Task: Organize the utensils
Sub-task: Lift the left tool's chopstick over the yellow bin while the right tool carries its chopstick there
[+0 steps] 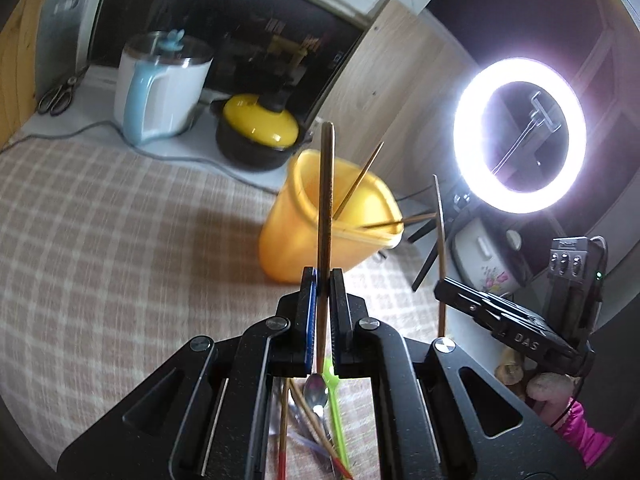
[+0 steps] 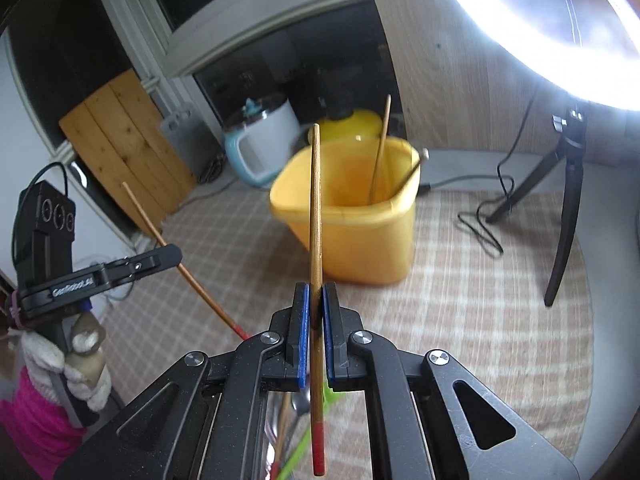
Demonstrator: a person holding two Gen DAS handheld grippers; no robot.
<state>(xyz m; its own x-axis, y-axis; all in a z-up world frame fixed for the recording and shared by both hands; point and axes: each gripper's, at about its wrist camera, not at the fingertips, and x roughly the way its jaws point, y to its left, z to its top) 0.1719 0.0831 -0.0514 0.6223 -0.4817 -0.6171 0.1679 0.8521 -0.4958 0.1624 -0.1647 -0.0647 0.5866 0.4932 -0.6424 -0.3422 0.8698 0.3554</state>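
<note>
While each gripper clamps a single chopstick, a loose heap of utensils [image 1: 320, 416] lies nearest, under the jaws on the checked cloth [image 1: 120, 240]. Left gripper [image 1: 322, 280] pinches one chopstick [image 1: 325, 200] upright; right gripper [image 2: 315, 296] pinches a red-tipped chopstick [image 2: 315, 240]. Beyond both, unobstructed, stands the yellow bin [image 2: 360, 240] holding two sticks. Farther back at the cloth's far edge sit a kettle [image 1: 160, 88] and yellow-lidded pot [image 1: 260, 132]; a ring light [image 1: 520, 136] glares rightward.
</note>
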